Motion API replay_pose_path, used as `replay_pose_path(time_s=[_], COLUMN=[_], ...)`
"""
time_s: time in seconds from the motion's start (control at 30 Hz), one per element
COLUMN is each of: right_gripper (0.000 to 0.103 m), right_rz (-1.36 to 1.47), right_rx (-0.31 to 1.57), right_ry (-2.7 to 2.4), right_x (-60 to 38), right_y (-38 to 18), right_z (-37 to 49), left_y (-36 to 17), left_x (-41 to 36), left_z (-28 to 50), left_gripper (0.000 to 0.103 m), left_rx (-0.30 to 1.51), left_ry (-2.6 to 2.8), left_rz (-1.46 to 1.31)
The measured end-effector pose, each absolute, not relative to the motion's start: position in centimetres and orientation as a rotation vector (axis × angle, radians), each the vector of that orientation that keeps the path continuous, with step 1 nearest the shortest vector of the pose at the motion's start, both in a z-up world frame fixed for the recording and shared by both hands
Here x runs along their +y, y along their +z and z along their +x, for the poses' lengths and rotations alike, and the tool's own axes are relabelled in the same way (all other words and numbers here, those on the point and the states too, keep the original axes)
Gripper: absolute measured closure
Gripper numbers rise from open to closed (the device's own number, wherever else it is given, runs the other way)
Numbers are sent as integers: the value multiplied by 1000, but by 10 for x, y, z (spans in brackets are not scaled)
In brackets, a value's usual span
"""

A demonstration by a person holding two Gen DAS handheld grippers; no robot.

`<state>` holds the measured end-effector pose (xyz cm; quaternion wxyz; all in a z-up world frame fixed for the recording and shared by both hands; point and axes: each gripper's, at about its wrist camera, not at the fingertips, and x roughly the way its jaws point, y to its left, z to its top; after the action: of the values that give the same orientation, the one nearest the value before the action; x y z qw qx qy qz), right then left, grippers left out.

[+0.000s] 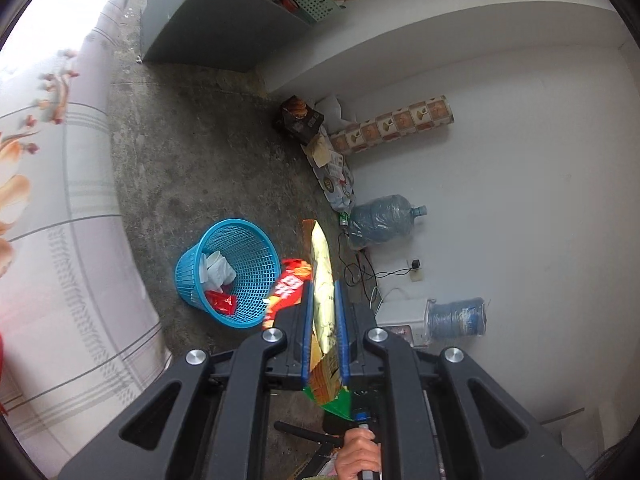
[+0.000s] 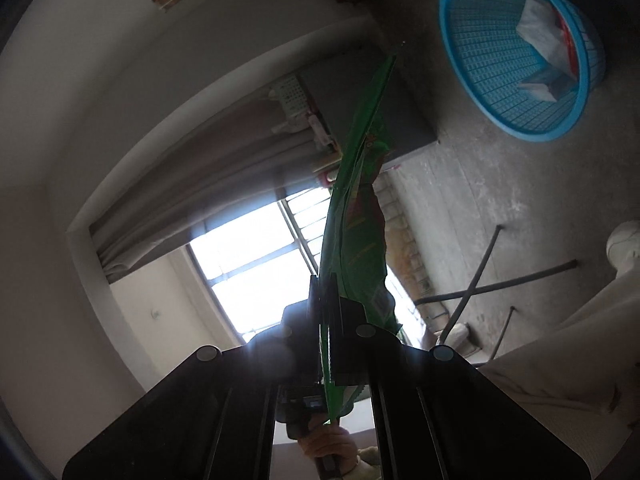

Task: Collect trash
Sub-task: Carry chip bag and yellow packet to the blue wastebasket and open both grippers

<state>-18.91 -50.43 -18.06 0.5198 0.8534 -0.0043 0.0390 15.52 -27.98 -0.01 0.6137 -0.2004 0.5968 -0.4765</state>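
Left claw (image 1: 323, 286): closed on a flat yellow and orange snack wrapper (image 1: 322, 276), which stands on edge between the two blue-padded fingers (image 1: 307, 320) and sticks out past their tips.
Yellow wrapper's position: held in the air above the grey concrete floor (image 1: 192, 152), to the right of the basket; its green-edged lower end hangs below the claw.
Red snack wrapper (image 1: 286, 292): crumpled, in mid-air just beside the left finger, between the claw and the basket rim; whether it touches the finger cannot be told.
Blue plastic mesh basket (image 1: 248, 240): standing on the floor, tilted in the left wrist view, holding white crumpled paper (image 1: 217, 270) and a small red packet (image 1: 222, 303).
Right claw (image 2: 327, 280): pinched shut on a long green foil snack bag (image 2: 362, 240), which rises well past the fingertips, edge-on and slightly twisted.
Green bag's position: in the air, well apart from the blue basket at the upper right of the right wrist view.
Surroundings: a grey metal cabinet (image 1: 208, 20) topped with a green plastic crate (image 1: 316, 0), two blue water jugs (image 1: 380, 220) against the white wall (image 1: 520, 160), a patterned roll (image 1: 394, 126), and a floral bedsheet (image 1: 52, 200) at the left.
Window (image 2: 256, 264): bright, backlighting the right claw, so its finger pads are dark.
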Motion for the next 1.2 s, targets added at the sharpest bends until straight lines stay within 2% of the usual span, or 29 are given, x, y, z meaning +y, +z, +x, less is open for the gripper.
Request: replay_pose_path(time_s=[0.33, 0.47, 0.53, 0.6, 0.93, 1.2], right_gripper=[96, 69, 66, 58, 56, 56], right_rz=[2194, 2302, 2353, 2363, 2330, 2280], right_rx=[-17, 24, 35, 16, 41, 204], right_ry=[-103, -258, -322, -316, -261, -255], right_x=[-553, -564, -559, -551, -524, -498], right_y=[-274, -333, -350, -354, -344, -329], right_z=[-151, -148, -156, -159, -202, -228], left_y=[-16, -22, -22, -22, -36, -55], left_x=[-311, -319, -321, -322, -348, -371], left_z=[156, 155, 154, 154, 140, 116], left_gripper=[94, 93, 94, 94, 93, 93], left_rx=[1432, 1445, 1445, 1443, 1466, 1485], left_ry=[-1096, -1081, -1079, -1079, -1092, -1061], left_rz=[-420, -403, -398, -396, -338, -242])
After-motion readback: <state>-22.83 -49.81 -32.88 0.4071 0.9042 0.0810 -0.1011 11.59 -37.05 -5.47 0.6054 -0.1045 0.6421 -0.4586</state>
